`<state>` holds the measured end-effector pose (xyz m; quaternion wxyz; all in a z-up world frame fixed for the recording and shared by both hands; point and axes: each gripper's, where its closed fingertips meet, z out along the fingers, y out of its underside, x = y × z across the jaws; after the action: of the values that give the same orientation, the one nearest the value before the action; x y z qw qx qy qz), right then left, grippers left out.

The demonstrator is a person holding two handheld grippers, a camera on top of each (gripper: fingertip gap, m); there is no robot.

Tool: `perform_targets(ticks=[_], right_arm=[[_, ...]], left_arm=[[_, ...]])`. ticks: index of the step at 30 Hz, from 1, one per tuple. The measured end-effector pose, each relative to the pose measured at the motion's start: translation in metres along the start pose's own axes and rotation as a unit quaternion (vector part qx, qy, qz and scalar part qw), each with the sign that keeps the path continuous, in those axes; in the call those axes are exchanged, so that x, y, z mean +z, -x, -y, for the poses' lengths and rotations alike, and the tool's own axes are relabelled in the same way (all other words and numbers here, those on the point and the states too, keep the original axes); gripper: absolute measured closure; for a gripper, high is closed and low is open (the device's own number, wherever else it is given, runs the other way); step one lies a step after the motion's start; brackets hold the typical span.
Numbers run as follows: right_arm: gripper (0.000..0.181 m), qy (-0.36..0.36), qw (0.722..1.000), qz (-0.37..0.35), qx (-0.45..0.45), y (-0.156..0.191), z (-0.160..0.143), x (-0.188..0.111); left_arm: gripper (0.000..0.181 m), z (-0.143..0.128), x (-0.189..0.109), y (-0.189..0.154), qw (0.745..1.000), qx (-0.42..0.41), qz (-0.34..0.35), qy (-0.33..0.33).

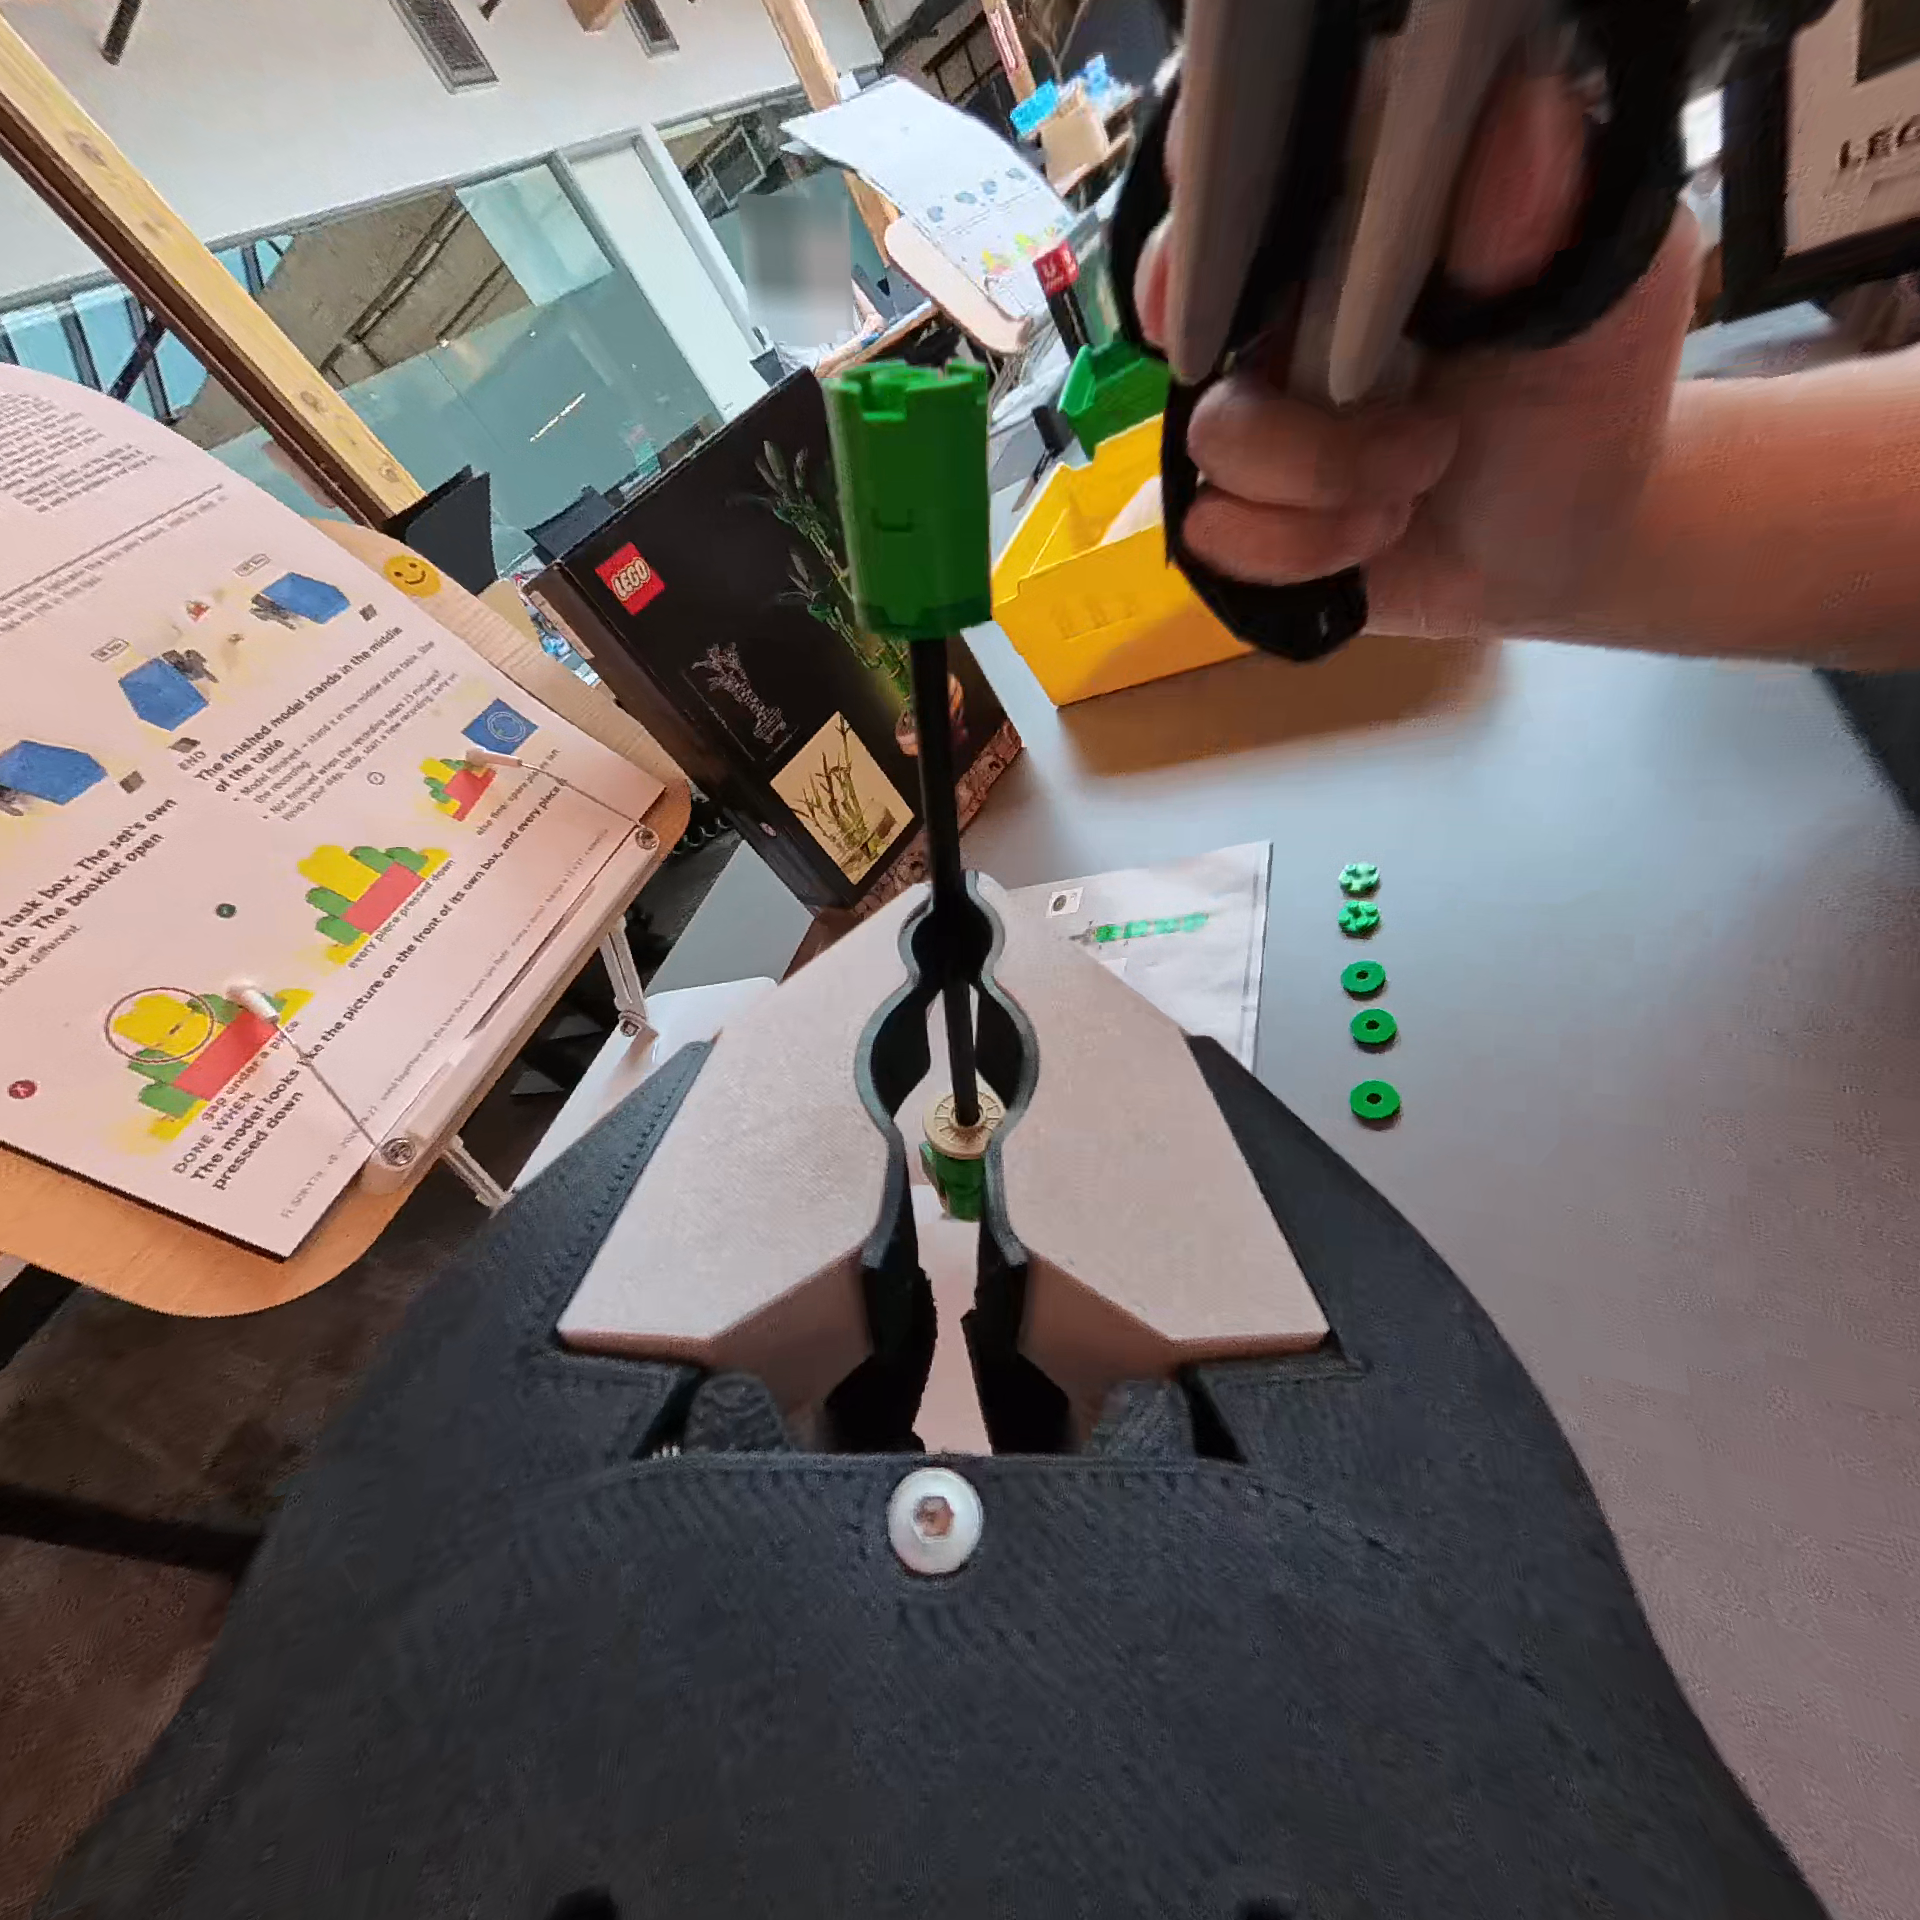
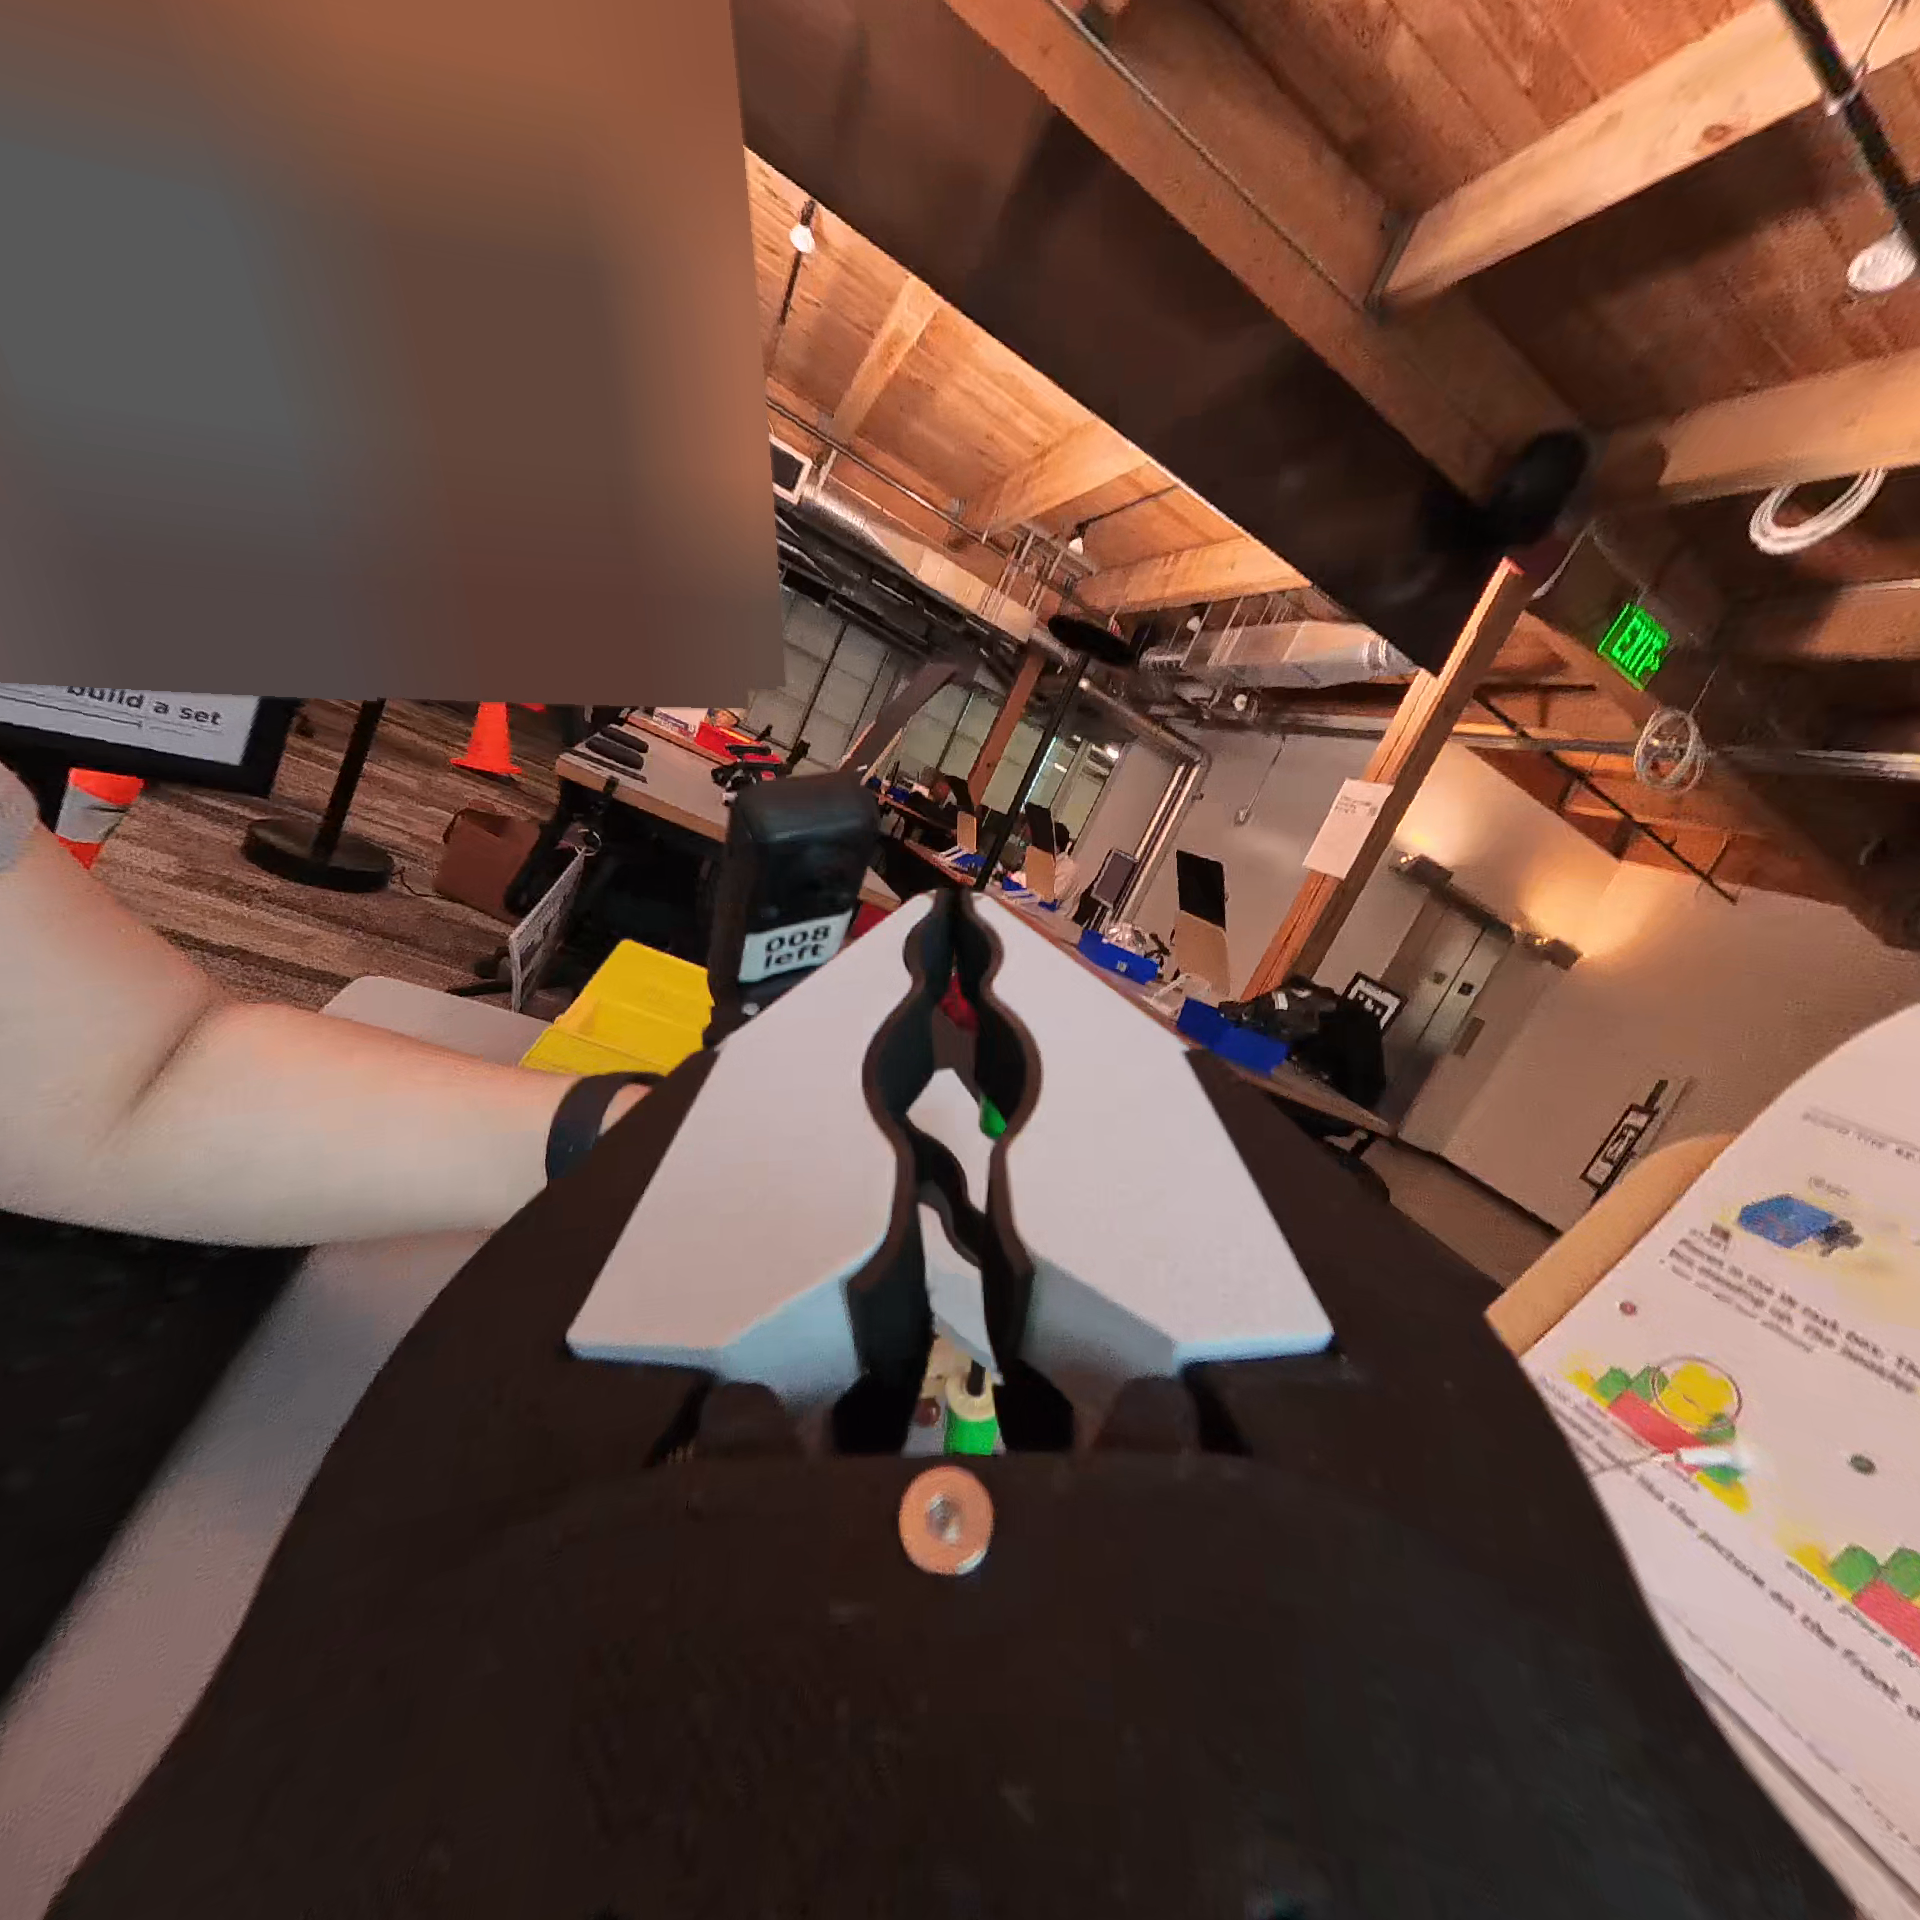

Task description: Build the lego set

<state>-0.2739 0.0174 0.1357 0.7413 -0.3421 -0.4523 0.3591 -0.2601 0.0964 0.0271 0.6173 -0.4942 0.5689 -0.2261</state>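
My left gripper (image 1: 951, 904) is shut on a thin black rod (image 1: 940, 769) that points forward and up. A green cylinder (image 1: 914, 499) sits on the rod's far end. A tan round piece (image 1: 964, 1122) and a small green piece (image 1: 961, 1184) sit on the rod between the jaws. My right gripper (image 2: 948, 909) is shut and points up towards the ceiling. Through its gap I see a green bit (image 2: 992, 1117) and a tan and green piece (image 2: 971, 1413). I cannot tell whether it holds anything. The hand (image 1: 1351, 499) holding it shows at the upper right of the left wrist view.
Two green flower-shaped pieces (image 1: 1358, 899) and three green round plates (image 1: 1372, 1027) lie in a row on the grey table (image 1: 1610, 935). An open booklet (image 1: 1174, 935), a yellow bin (image 1: 1101, 603), a green bin (image 1: 1112, 390) and the set's box (image 1: 769, 644) stand behind. An instruction board (image 1: 260, 831) stands left. The gap from one gripper's tips to the other's is roughly 12 centimetres.
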Motion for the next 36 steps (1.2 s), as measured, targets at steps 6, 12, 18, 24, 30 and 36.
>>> perform_targets(ticks=[6, 12, 18, 24, 30, 36], right_arm=[[0.181, 0.016, 1.0, -0.001, -0.011, 0.004, -0.012, 0.004], [0.181, 0.014, 0.999, 0.003, -0.046, 0.01, -0.006, 0.005], [0.181, -0.055, 0.998, 0.003, -0.033, 0.008, 0.031, -0.003], [0.155, -0.045, 0.997, 0.023, -0.064, 0.012, 0.031, -0.007], [0.153, -0.006, 0.993, 0.064, -0.097, 0.03, 0.021, 0.0], [0.152, 0.024, 0.997, 0.056, -0.054, 0.023, 0.009, 0.005]], left_arm=[[0.181, 0.002, 0.003, -0.003, 0.999, 0.035, 0.016, 0.006], [0.181, 0.01, 0.001, -0.005, 0.999, 0.045, 0.019, -0.005], [0.181, 0.021, -0.001, -0.008, 0.997, 0.068, 0.026, -0.017], [0.181, 0.048, -0.005, -0.02, 0.991, 0.119, 0.034, -0.042], [0.181, 0.06, -0.01, -0.024, 0.989, 0.132, 0.038, -0.055], [0.181, 0.058, -0.007, -0.027, 0.99, 0.127, 0.028, -0.047]])
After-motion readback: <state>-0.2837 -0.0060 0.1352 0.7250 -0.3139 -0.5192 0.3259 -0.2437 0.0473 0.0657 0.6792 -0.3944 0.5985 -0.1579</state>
